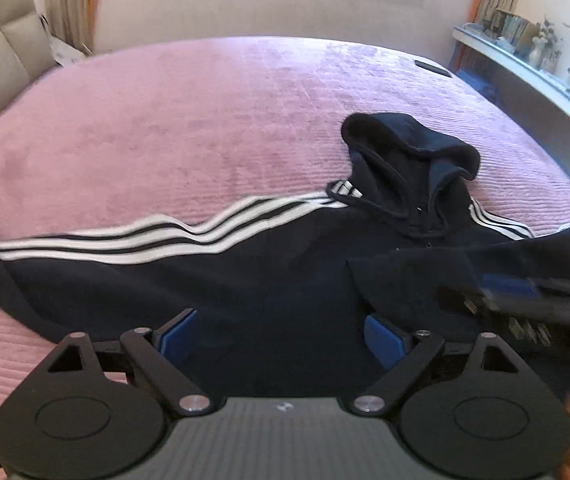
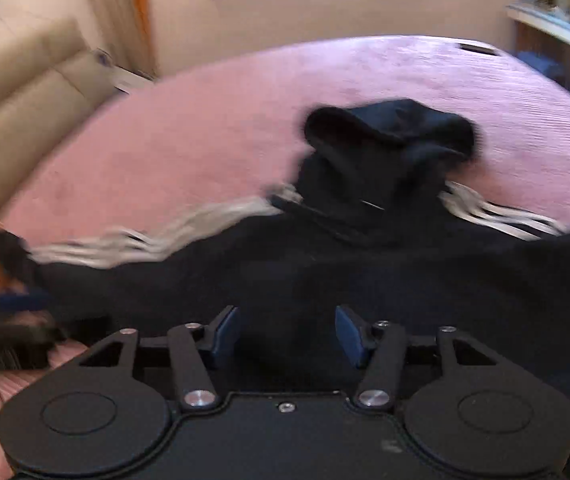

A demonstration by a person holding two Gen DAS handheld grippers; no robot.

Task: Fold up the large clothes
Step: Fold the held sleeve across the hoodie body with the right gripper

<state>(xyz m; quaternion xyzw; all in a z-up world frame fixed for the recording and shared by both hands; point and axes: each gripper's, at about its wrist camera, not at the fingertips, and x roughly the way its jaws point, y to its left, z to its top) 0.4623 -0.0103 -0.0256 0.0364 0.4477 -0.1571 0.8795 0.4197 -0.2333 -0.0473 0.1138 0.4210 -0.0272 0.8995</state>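
Hoodie point(image 1: 245, 280): you are laying it spread on the pink bed point(image 1: 165, 120), hood point(image 1: 405, 148) pointing away, giving yourself flat cloth to fold.
Striped sleeve point(image 1: 125, 236): it is stretching out leftward, likely awaiting folding inward.
Left tool point(image 1: 281, 336): you are hovering it released above the hem.
Right tool point(image 2: 287, 332): you are holding it released over dark cloth; the view is blurring.

The hoodie point(image 1: 269, 280) is soft matt navy cloth; the bedspread point(image 1: 205, 120) is pink ribbed plush; the left claw point(image 1: 281, 338) has matt black plastic arms, blue rubbery pads point(image 1: 177, 338), shiny metal pins.
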